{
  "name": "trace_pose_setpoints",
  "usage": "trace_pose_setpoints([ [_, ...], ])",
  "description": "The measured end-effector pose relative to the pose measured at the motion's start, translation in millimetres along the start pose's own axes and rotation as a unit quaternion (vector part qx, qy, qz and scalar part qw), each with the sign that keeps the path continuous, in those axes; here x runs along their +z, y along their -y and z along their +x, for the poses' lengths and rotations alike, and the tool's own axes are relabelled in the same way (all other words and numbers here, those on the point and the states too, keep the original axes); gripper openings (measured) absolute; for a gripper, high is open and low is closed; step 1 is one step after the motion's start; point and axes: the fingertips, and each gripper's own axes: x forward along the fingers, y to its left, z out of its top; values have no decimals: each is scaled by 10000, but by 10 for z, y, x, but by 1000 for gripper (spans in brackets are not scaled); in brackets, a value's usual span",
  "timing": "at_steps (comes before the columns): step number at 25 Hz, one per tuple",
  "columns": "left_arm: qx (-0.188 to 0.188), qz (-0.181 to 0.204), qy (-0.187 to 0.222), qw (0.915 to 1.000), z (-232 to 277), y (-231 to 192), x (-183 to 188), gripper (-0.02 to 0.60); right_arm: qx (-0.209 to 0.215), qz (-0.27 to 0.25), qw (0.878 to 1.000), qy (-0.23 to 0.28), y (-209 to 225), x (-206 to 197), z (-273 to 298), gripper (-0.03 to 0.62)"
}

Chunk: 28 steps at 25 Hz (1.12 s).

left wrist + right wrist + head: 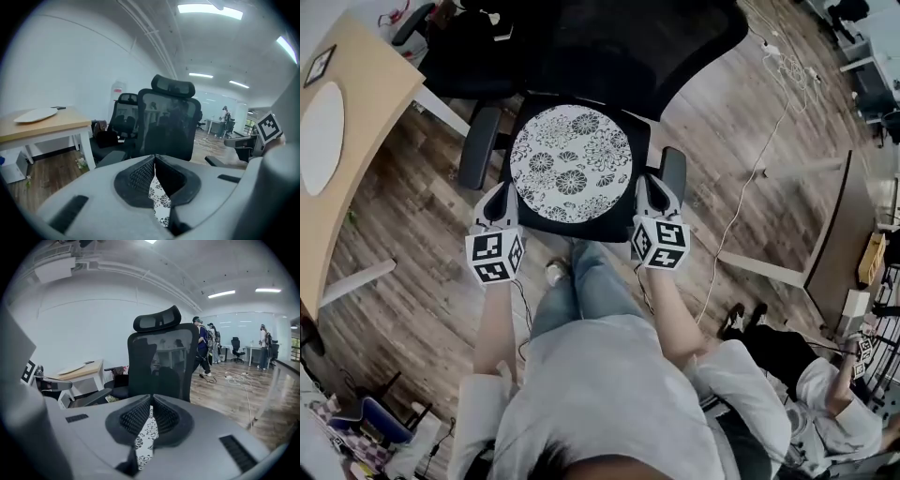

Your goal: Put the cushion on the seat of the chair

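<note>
**Q:** What occupies the left of the head view?

**A:** A wooden table [370,75] carrying a white oval plate [319,136], with plank floor [412,225] beside it.

**Q:** How does the left gripper stand?

**A:** The left gripper [508,195] meets the left edge of the cushion [570,161]. In the left gripper view its jaws are pressed together, with a strip of the floral fabric pinched between them.

**Q:** Where is the cushion?

**A:** It is round, pale and printed with dark flowers, and it is carried between the two grippers. It lies directly over the seat [572,228] of the black chair [628,47], between the two armrests. Whether its underside touches the seat cannot be told.

**Q:** And the right gripper?

**A:** The right gripper [649,190] meets the cushion's right edge, level with the left one. In the right gripper view its jaws are likewise closed on the patterned fabric.

**Q:** What lies farther right?

**A:** A white cable [750,178] trails across the floor, well apart from the chair.
</note>
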Motion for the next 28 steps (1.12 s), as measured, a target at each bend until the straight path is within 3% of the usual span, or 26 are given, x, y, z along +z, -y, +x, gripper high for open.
trace_pose_setpoints([
  [17,-401,344,913,9944,-712,338,813,12,42,-557,9944,895,-241,765,-1001,23],
  [28,-591,264,1431,9876,-1110,424,1278,12,-98,-718,9863,1482,-381,1154,-1460,23],
])
